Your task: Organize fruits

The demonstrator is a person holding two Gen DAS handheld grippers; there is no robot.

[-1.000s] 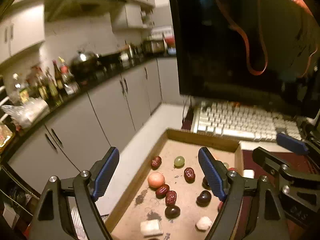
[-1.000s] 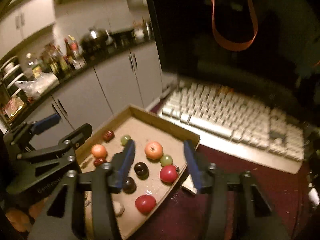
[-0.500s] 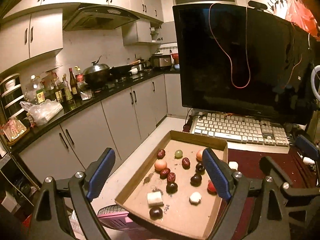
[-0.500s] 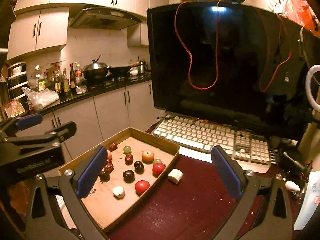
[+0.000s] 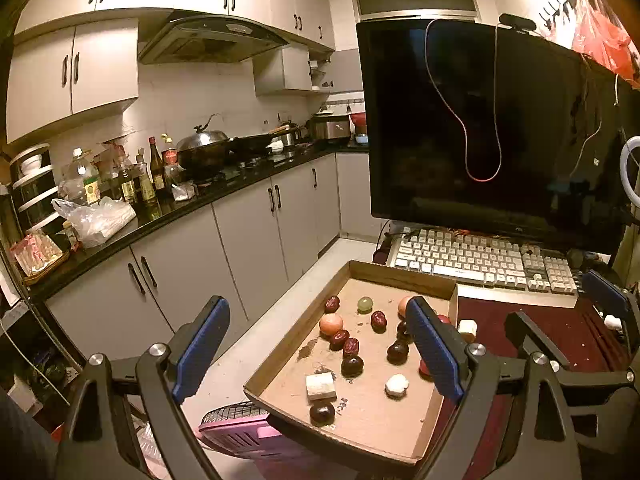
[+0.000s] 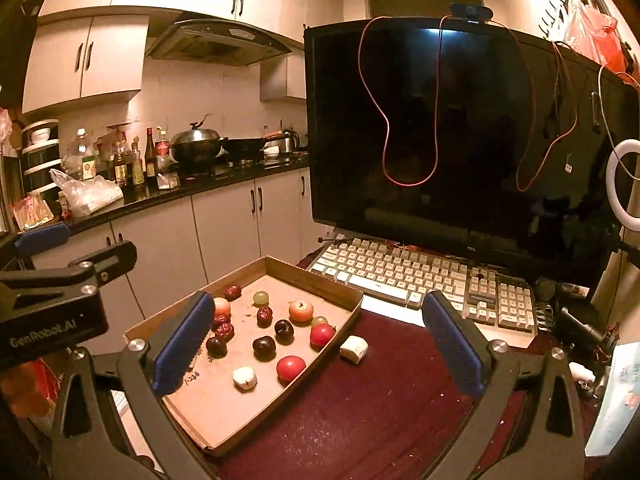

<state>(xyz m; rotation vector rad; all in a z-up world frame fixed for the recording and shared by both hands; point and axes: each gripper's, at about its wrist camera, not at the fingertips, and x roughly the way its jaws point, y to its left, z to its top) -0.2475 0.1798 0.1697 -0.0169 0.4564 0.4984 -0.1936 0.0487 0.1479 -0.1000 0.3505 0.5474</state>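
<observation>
A shallow cardboard tray [image 5: 396, 276] [image 6: 312, 276] lies on the dark red table. It holds several loose fruits: red tomatoes [image 6: 291, 367], dark plums [image 6: 264, 348], a peach [image 5: 331, 324], a green grape [image 5: 364, 304], red dates [image 5: 351, 346] and white chunks [image 5: 320, 386]. Another white chunk [image 6: 353, 348] lies on the table just right of the tray. My left gripper [image 5: 316, 304] is open at the tray's near left side, and nothing is between its blue pads. My right gripper [image 6: 317, 299] stands open wide over the tray's near right side, holding nothing.
A white keyboard [image 6: 420, 280] and a big dark monitor [image 6: 460, 128] stand behind the tray. The tray overhangs the table's left edge above a pink basket [image 5: 236, 432]. Kitchen cabinets and a cluttered counter [image 5: 168, 208] run along the left. A ring light [image 6: 624, 184] is at the right.
Both grippers have drawn back from the tray, so the whole tray now shows. The right jaws have spread much wider. The left jaws opened a little.
</observation>
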